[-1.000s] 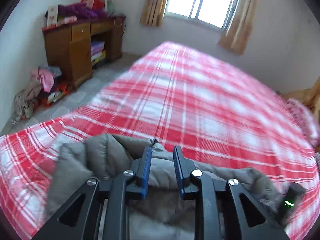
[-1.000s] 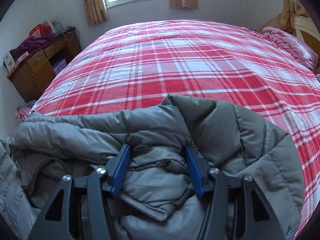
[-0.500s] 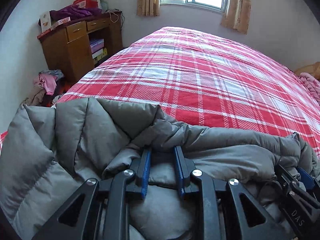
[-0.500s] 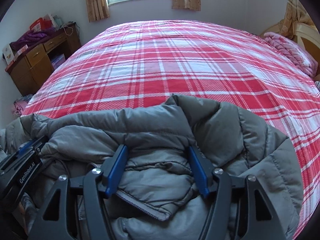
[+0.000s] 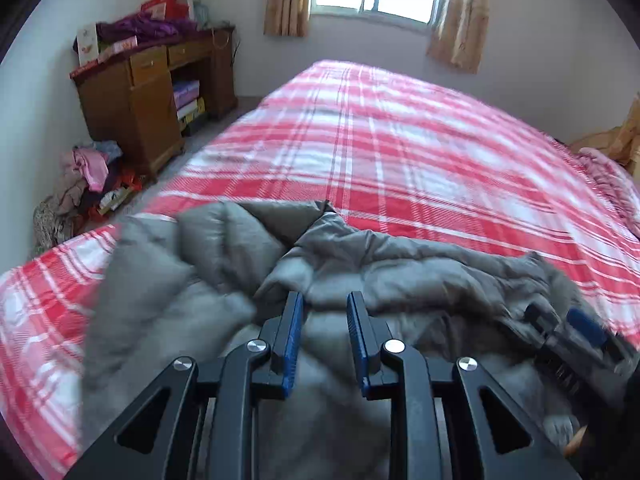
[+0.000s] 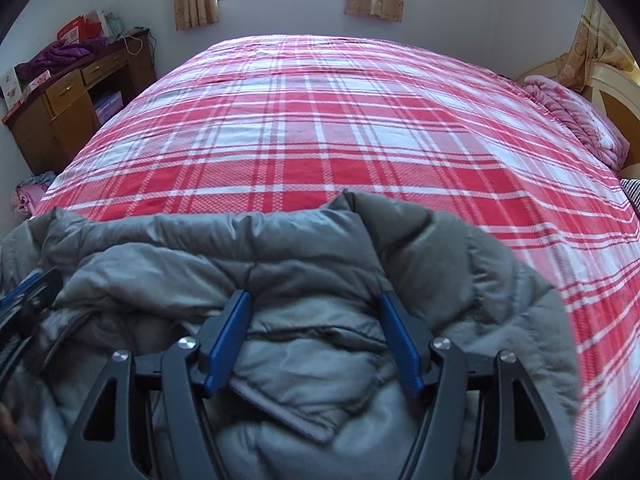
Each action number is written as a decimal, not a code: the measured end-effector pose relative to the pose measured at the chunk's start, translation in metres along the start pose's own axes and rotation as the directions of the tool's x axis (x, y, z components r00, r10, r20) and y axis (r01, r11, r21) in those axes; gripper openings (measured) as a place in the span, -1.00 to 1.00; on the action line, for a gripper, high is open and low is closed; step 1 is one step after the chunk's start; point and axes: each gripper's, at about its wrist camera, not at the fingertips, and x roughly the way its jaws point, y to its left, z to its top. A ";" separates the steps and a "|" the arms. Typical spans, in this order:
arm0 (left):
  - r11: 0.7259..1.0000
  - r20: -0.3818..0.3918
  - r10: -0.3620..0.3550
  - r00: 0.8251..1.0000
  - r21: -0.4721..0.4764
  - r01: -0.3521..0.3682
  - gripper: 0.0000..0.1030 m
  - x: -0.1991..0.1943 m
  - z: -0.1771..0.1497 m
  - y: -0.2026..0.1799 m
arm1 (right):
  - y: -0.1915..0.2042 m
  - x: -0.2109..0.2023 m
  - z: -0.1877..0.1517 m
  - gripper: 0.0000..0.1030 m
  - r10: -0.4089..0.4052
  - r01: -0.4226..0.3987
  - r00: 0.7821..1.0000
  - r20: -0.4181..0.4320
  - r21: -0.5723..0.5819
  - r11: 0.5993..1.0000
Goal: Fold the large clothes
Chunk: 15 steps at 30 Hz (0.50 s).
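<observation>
A wooden desk (image 5: 156,92) stands beside the plaid bed (image 6: 320,128).

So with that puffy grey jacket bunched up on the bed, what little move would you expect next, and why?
Probably the right tool lifts clear of the grey jacket. Its jaws are opening, with a padded fold between them, so it seems to be letting go. The left tool stays narrow on another fold, and the jacket lies bunched at the near edge of the plaid bed, so regripping to spread it looks sensible.

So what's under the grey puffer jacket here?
The grey puffer jacket lies on the bed's red plaid sheet, which shows around its far edge and sides. Whatever is directly beneath the bunched padding, including any layers folded under, is hidden.
</observation>
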 end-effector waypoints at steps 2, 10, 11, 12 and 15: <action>0.999 0.028 -0.025 0.999 0.028 0.024 -0.54 -0.039 -0.011 0.009 | -0.012 -0.041 -0.008 0.33 0.010 -0.012 0.995 0.096 0.018 1.000; 0.994 0.114 -0.044 0.993 0.104 0.033 0.22 -0.197 -0.120 0.079 | -0.095 -0.239 -0.107 0.99 0.203 -0.211 0.909 0.364 -0.019 0.977; 0.996 0.111 -0.041 0.993 0.085 0.031 0.22 -0.208 -0.134 0.088 | -0.105 -0.255 -0.120 1.00 0.214 -0.219 0.901 0.378 -0.030 0.975; 0.997 0.101 -0.044 0.994 0.064 0.038 0.23 -0.219 -0.149 0.097 | -0.116 -0.273 -0.135 1.00 0.224 -0.223 0.897 0.381 -0.047 0.974; 0.999 0.052 -0.032 0.998 0.001 0.032 0.24 -0.246 -0.197 0.123 | -0.142 -0.307 -0.174 1.00 0.219 -0.208 0.911 0.349 -0.069 0.976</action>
